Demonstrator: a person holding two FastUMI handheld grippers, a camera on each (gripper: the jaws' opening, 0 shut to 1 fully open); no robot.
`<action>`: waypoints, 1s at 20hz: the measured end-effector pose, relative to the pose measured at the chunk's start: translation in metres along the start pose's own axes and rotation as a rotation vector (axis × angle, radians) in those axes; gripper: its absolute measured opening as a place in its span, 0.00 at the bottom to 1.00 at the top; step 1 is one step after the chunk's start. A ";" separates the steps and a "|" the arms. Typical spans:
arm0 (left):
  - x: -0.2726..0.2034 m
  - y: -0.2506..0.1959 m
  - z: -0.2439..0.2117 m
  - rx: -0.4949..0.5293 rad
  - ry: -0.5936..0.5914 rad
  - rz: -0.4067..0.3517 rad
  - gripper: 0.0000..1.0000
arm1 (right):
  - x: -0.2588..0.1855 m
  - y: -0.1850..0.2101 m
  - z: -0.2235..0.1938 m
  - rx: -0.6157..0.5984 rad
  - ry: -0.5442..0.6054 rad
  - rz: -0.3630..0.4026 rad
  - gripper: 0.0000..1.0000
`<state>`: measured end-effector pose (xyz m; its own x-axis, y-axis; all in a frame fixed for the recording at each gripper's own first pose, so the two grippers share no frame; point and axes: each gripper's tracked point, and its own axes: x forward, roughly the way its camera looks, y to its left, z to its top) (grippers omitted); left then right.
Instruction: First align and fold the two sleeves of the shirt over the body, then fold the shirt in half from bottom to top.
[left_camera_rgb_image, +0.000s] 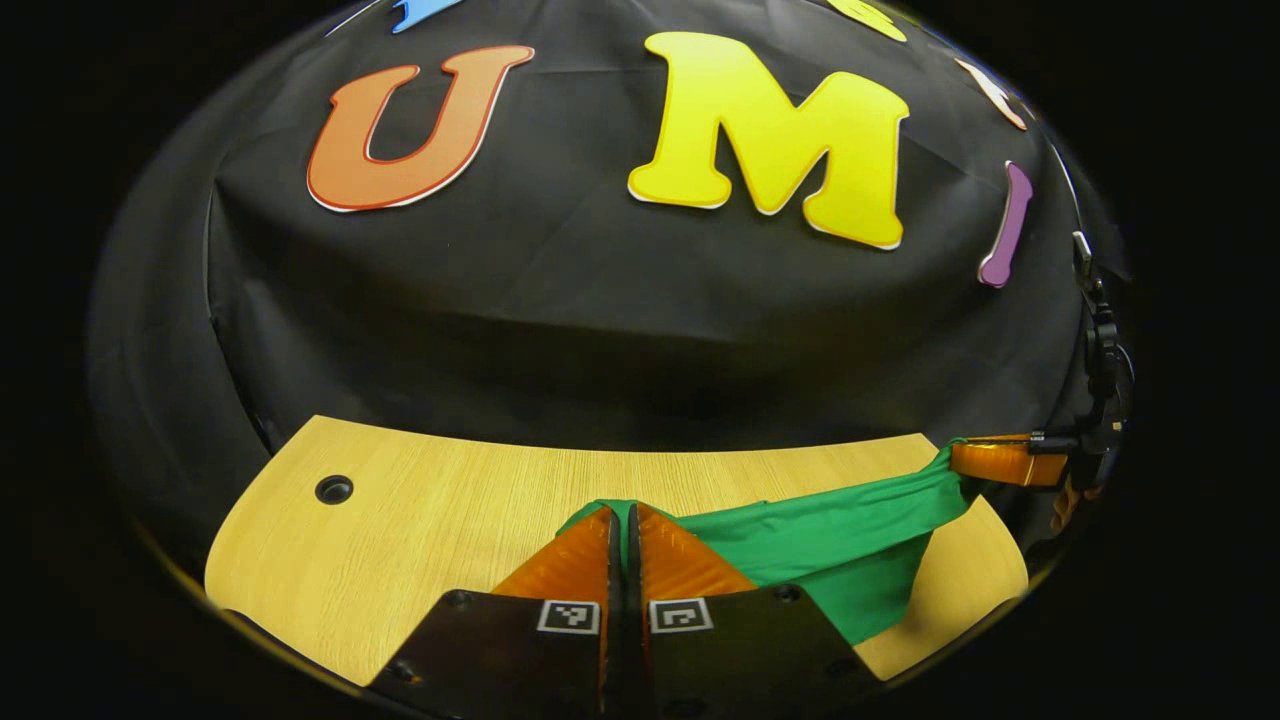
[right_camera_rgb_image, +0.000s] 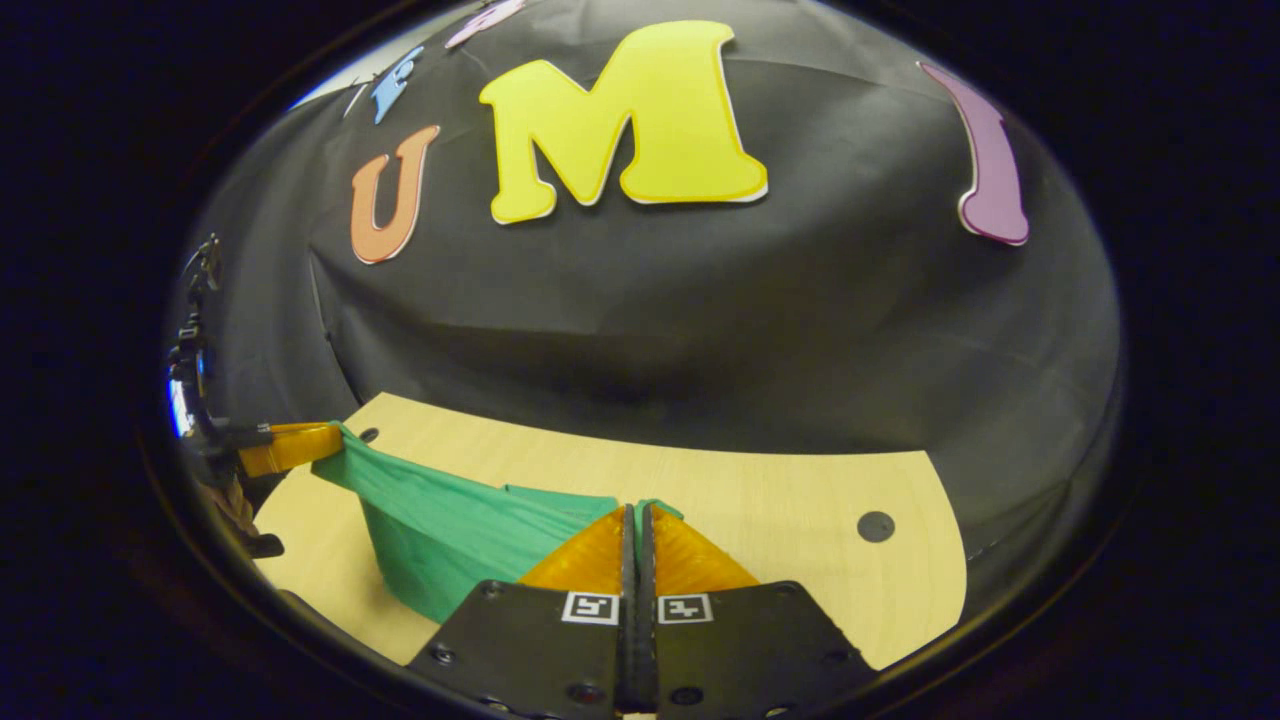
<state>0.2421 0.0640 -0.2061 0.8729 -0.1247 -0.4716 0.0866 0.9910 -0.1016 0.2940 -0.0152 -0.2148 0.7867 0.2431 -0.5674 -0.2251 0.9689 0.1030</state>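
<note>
Left gripper view: the left gripper (left_camera_rgb_image: 624, 515) has its two fingers pressed together on a corner of the green fabric shirt (left_camera_rgb_image: 840, 550), a little fold of cloth poking up between the tips.
Right gripper view: the right gripper (right_camera_rgb_image: 637, 512) is likewise closed, pinching another corner of the same shirt, with green cloth showing at its tips.
Shirt position: the shirt hangs stretched as a band between the two grippers, above the light wooden desk (left_camera_rgb_image: 420, 520); its lower part sags toward the desk top, and I cannot tell whether it touches.
Other gripper seen: in the left gripper view the right gripper appears far off at the right, holding the cloth's end; in the right gripper view the left gripper shows at the far left doing the same.
Step in hand: by my judgement this is the bottom-to-top fold, or a lift to lay the shirt out; the sleeves cannot be made out, so which one is uncertain.
Next move calls for: keeping both pinches firm and level, carrying the held edge together so it lands square on the desk, then releasing evenly.
</note>
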 end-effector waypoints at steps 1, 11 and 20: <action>0.011 0.002 0.000 -0.007 0.002 0.001 0.06 | 0.010 -0.001 0.000 0.003 0.004 0.002 0.00; 0.086 0.014 -0.044 -0.008 0.061 0.034 0.06 | 0.090 -0.021 -0.039 0.017 0.069 -0.013 0.00; 0.092 0.026 -0.060 -0.010 0.084 0.110 0.72 | 0.099 -0.026 -0.045 -0.029 0.038 -0.053 0.45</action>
<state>0.2960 0.0752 -0.3042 0.8337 -0.0194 -0.5519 -0.0125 0.9985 -0.0540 0.3518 -0.0186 -0.3101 0.7754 0.1891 -0.6024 -0.2010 0.9784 0.0484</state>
